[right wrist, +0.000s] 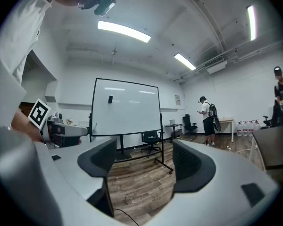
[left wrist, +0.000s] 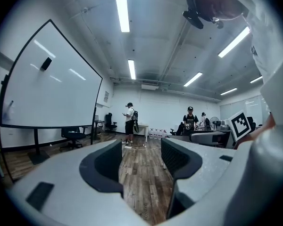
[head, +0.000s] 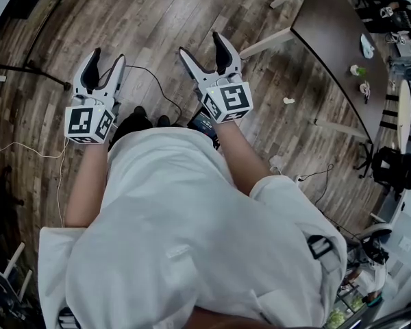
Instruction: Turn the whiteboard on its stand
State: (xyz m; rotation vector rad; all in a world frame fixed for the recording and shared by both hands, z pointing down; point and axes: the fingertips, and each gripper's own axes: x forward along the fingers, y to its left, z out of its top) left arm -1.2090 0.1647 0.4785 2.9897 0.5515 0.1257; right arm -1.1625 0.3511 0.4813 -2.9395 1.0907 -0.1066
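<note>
Head view looks straight down over the person's white shirt, both arms held out above the wood floor (head: 157, 19). The left gripper (head: 107, 55) and right gripper (head: 202, 43) sit side by side with a gap between them, both pointing level out ahead. The fingers on both are spread wide, and only floor and room show through the gap in each gripper view.

The whiteboard (right wrist: 126, 107) is across the room, well apart from both grippers. In the right gripper view it's pretty much dead ahead, upright on its stand (right wrist: 122, 149), face toward the camera, with a small dark thing stuck near the top. An office chair (right wrist: 152, 139) sits behind the stand's right side. In the left gripper view the same board is off to the left, seen at an angle.

A person with a backpack (right wrist: 208, 119) stands further back in the room. A dark counter (head: 335, 33) with a few small bits on it sits off to the right in the head view.
</note>
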